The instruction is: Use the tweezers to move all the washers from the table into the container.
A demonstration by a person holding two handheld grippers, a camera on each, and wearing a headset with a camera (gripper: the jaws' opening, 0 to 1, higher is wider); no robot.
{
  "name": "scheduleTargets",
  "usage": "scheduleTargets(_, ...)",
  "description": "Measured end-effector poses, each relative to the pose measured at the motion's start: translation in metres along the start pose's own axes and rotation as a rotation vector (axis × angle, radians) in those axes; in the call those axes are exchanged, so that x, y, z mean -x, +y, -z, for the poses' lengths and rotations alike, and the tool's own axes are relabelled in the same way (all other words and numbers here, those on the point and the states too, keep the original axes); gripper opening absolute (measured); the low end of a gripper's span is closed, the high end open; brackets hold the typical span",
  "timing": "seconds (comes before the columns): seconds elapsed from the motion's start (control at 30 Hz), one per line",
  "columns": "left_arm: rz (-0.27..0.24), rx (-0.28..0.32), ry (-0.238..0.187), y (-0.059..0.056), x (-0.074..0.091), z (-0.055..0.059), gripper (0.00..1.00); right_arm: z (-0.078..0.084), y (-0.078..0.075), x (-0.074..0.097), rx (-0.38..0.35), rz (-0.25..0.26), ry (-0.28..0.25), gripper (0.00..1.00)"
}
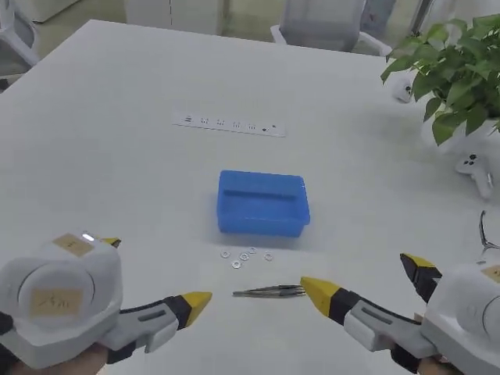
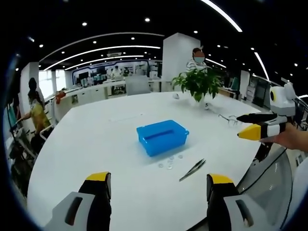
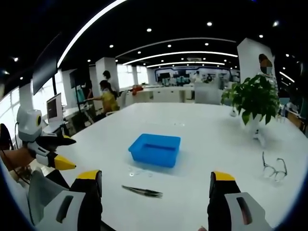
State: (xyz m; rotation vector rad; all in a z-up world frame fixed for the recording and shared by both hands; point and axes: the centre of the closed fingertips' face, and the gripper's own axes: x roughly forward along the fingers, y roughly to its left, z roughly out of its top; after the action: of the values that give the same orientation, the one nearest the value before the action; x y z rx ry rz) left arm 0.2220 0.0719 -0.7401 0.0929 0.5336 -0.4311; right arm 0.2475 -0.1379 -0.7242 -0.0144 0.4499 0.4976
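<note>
Jaws of the left gripper spread wide, nothing between them, yellow tips low over the near part of the table. Jaws of the right gripper equally wide, also empty. In the head view its inner tip overlaps one end of the tweezers (the left gripper view shows that gripper raised clear of the tabletop, so no contact). Tweezers lie flat on the table between the two grippers, closed ends pointing toward the left gripper. Just beyond them, a loose cluster of about five washers, all on the table, near the front wall of the container, a blue open-topped tray. Farther back, a white power strip; a potted plant at the far right; glasses near the right edge.
</note>
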Motion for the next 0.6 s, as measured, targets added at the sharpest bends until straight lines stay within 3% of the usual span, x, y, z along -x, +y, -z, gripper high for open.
scheduleTargets(0.1, 0.031, -0.029, 0.008, -0.007, -0.006, 0.000, 0.78, 0.004, -0.001, -0.001, -0.010, 0.000, 0.007, 0.91)
scheduleTargets(0.4, 0.161, -0.103, 0.084, -0.031, -0.030, 0.008, 0.55, 0.015, -0.004, -0.005, -0.035, -0.013, 0.039, 0.88)
scheduleTargets(0.5, 0.225, -0.138, 0.124, -0.041, -0.042, 0.014, 0.41, 0.025, -0.003, -0.009, -0.035, -0.030, 0.068, 0.87)
scheduleTargets(0.6, 0.261, -0.171, 0.157, -0.049, -0.056, 0.021, 0.36, 0.031, -0.002, -0.011, -0.035, -0.039, 0.089, 0.86)
